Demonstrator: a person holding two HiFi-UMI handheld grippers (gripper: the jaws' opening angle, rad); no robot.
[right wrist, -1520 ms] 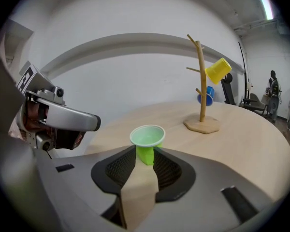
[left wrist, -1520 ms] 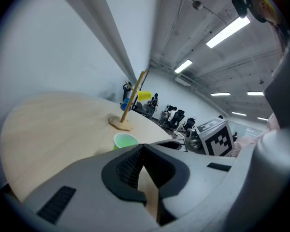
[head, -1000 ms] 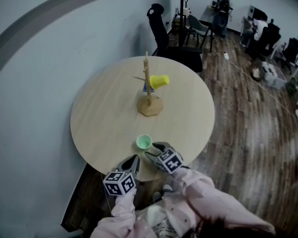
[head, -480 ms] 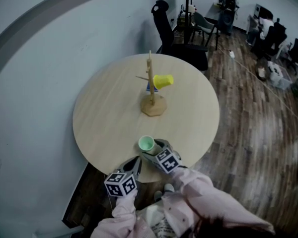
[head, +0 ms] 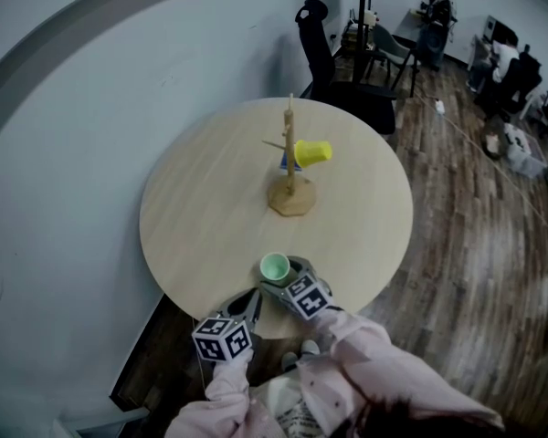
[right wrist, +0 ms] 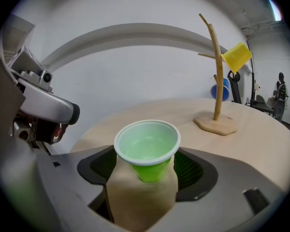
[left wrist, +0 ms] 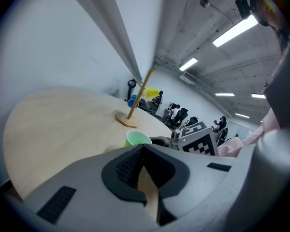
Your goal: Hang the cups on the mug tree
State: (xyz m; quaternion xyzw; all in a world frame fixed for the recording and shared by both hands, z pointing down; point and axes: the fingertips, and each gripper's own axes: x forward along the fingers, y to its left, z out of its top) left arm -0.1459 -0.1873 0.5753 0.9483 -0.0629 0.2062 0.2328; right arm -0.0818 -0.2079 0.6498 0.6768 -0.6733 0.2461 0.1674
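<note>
A green cup [head: 275, 265] stands upright on the round wooden table [head: 201, 217] near its front edge. My right gripper [head: 281, 279] has just been opening, and its jaws now stand wide on either side of the green cup [right wrist: 147, 149] without pressing on it. My left gripper [head: 249, 297] is shut and empty, just left of the cup [left wrist: 137, 138]. The wooden mug tree [head: 290, 167] stands mid-table with a yellow cup [head: 312, 152] hung on a right-hand branch. A blue cup [right wrist: 222, 91] shows behind the tree [right wrist: 215, 71].
The table's front edge [head: 256, 328] lies right under both grippers. A pale wall [head: 82, 135] curves round the left and back. A black office chair [head: 324, 48] stands behind the table, and people sit at desks far off at the right.
My right gripper has slid forward so the green cup now sits between its jaws, which have spread wider. The left gripper has stayed put. The head view has shifted slightly.
</note>
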